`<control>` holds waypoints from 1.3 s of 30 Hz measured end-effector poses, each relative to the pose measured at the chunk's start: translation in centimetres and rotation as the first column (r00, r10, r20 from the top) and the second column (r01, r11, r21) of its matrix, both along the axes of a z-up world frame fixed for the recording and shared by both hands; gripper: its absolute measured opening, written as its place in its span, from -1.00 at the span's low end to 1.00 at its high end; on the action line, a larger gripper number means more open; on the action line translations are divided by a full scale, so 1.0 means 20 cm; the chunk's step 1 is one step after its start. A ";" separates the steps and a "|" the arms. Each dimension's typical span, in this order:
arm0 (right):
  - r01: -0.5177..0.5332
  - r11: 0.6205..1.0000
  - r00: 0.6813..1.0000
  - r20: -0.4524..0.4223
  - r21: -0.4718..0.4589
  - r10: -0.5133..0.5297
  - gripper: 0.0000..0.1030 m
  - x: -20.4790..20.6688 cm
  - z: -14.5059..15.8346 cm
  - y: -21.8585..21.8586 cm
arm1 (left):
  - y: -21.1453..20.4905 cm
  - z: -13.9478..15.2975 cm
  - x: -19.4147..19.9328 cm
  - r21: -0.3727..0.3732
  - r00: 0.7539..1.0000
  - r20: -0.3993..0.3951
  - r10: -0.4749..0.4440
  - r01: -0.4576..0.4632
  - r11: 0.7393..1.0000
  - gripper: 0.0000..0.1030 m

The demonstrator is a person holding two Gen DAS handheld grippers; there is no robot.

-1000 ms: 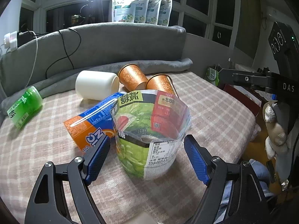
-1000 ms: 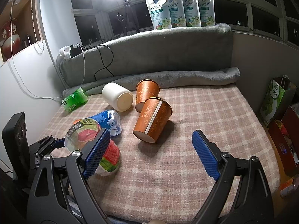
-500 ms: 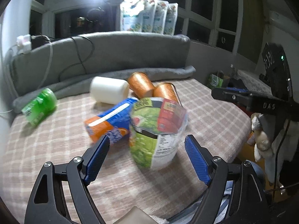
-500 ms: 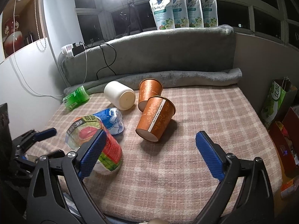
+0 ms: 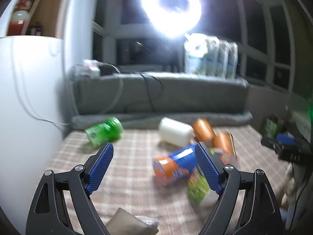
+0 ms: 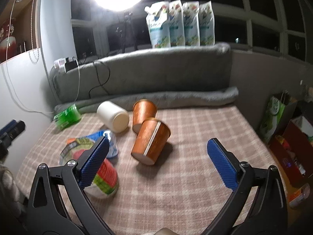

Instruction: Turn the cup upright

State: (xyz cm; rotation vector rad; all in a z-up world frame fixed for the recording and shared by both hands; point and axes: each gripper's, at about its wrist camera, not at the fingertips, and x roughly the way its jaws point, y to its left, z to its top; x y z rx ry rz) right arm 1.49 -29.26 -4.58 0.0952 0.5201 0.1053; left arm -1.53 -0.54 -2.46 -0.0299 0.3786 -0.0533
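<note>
Several cups lie on a plaid cloth. A green-red noodle cup [image 6: 101,174] stands upright behind my right gripper's left finger; it also shows blurred in the left wrist view [image 5: 197,186]. Two orange paper cups [image 6: 150,141] [image 6: 143,111] lie tilted on their sides, one against the other. A blue-orange cup [image 5: 174,165] lies on its side. My left gripper [image 5: 154,166] is open and empty, pulled back and to the left of the noodle cup. My right gripper [image 6: 158,160] is open and empty, in front of the nearer orange cup.
A white cup [image 6: 113,116] and a green cup [image 6: 67,115] lie on their sides near the grey cushion [image 6: 146,72]. Refill pouches [image 6: 180,23] stand on top of it. A white wall [image 5: 27,98] is at the left. Bags and boxes [image 6: 289,129] sit past the right edge.
My left gripper has drawn back from the noodle cup and swung left and up; its view is blurred. The noodle cup stays standing on the cloth. My right gripper has shifted slightly.
</note>
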 end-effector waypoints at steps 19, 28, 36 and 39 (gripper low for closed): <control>0.079 0.995 0.989 0.128 -0.056 -0.071 1.00 -0.05 0.11 0.07 | 0.05 0.09 -0.03 -0.039 0.997 0.062 0.052 -0.049 0.998 0.68; 0.083 0.994 0.989 0.132 -0.070 -0.073 1.00 -0.05 0.11 0.08 | 0.05 0.08 -0.01 -0.054 0.998 0.038 0.042 -0.040 0.998 0.68; 0.077 0.995 0.989 0.130 -0.070 -0.068 1.00 -0.05 0.10 0.08 | 0.04 0.09 -0.02 -0.051 0.998 0.053 0.036 -0.033 0.998 0.68; 0.078 0.994 0.989 0.129 -0.071 -0.068 1.00 -0.05 0.10 0.08 | 0.04 0.09 -0.02 -0.048 0.998 0.051 0.033 -0.031 0.998 0.68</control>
